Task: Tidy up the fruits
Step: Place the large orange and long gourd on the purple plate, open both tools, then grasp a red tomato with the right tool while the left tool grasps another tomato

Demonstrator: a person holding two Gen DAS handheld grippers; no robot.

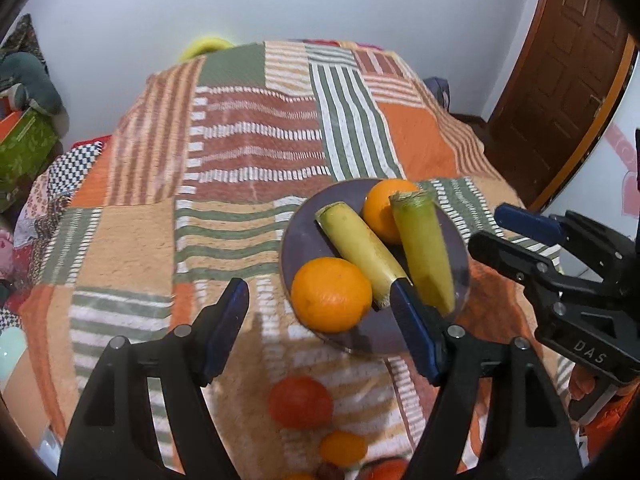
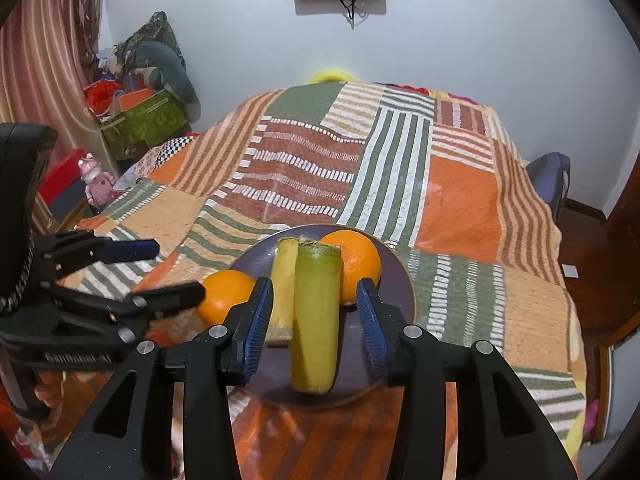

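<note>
Green banana [image 2: 314, 320] lies lengthwise, untouched, between the spread right gripper [image 2: 316, 320]; left gripper [image 1: 320, 324], also spread, sits farther off.

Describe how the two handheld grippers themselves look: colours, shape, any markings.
Both are alike. The left gripper and right gripper have black plastic linkage arms with triangular cutouts and silver round pivot pins, ending in flat fingers faced with ribbed blue pads. White lettering marks the bodies: "DAS" on the right one, a blurred word on the left. No sleeves or cables show.
</note>
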